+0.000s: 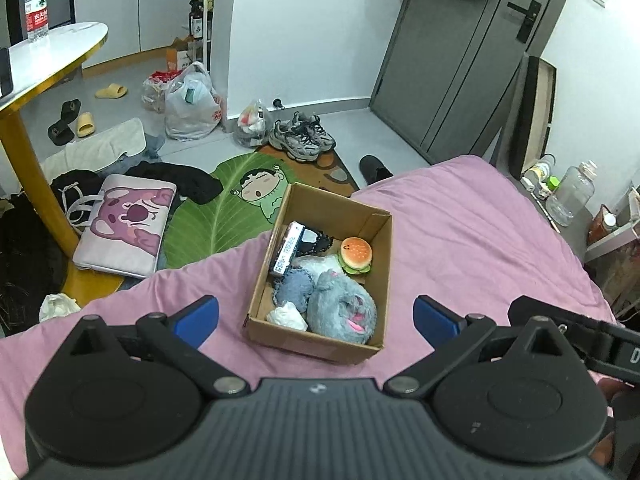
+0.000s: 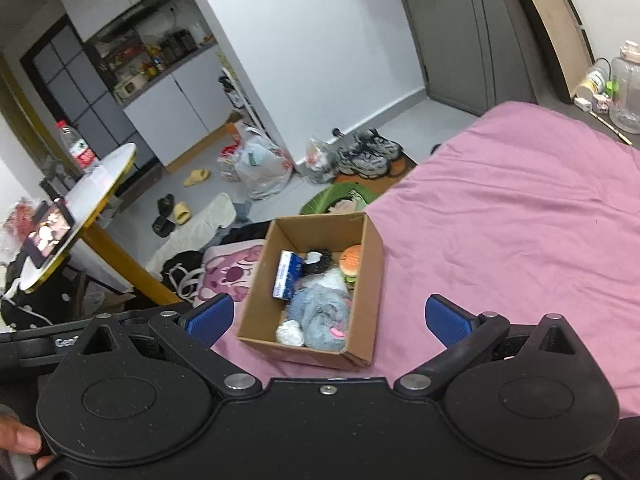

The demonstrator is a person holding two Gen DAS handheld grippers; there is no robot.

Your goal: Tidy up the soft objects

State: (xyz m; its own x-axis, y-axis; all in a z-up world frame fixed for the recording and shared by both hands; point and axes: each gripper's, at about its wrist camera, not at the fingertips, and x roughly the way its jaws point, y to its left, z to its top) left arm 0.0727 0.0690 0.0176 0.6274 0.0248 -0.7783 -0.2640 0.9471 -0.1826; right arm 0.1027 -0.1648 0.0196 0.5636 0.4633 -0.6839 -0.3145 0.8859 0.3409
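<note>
Cardboard box (image 1: 320,332) on the pink bed (image 1: 460,240) holds your grey plush (image 1: 340,308), burger toy (image 1: 355,255) and other soft bits. Your left gripper (image 1: 316,314) and right gripper (image 2: 328,316) hover before it, jaws spread wide, empty.

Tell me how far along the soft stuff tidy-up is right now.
Looks nearly done. The cardboard box on the pink bed already holds the grey plush, burger toy and other bits. Nothing is in hand: left gripper and right gripper have jaws wide open. No loose items show on the bed.
</note>
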